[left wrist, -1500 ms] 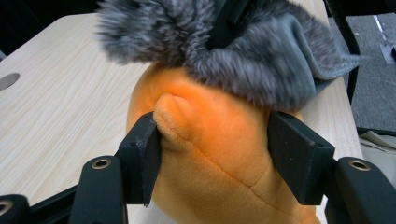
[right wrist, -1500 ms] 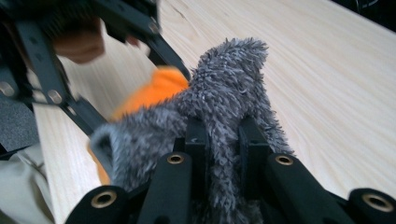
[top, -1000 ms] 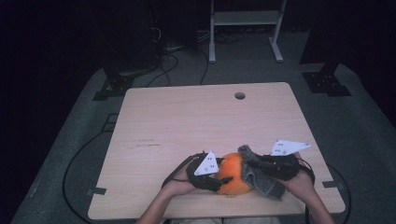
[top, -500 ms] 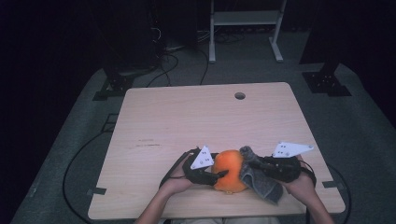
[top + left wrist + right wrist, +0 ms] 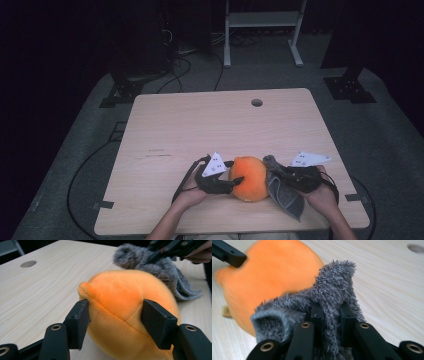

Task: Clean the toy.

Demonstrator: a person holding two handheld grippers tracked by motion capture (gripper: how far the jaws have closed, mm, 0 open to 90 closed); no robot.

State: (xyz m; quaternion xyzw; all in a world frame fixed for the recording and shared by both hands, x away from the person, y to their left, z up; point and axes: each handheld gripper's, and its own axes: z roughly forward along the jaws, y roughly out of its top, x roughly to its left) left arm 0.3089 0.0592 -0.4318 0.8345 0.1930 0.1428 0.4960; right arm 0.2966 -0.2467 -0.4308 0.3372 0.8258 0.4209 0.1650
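Near the front edge of the counter sits an orange plush toy. On its left side the left hand-held gripper, whose jaws have just been closing, squeezes it. Touching its right side, the right hand-held gripper is clamped on a grey fuzzy cloth.

Table: a pale wood-grain rectangular tabletop with a round cable hole
Floor: grey carpet, crossed by black cables
Furniture: a white metal frame is seen behind
Light: surroundings are left dark
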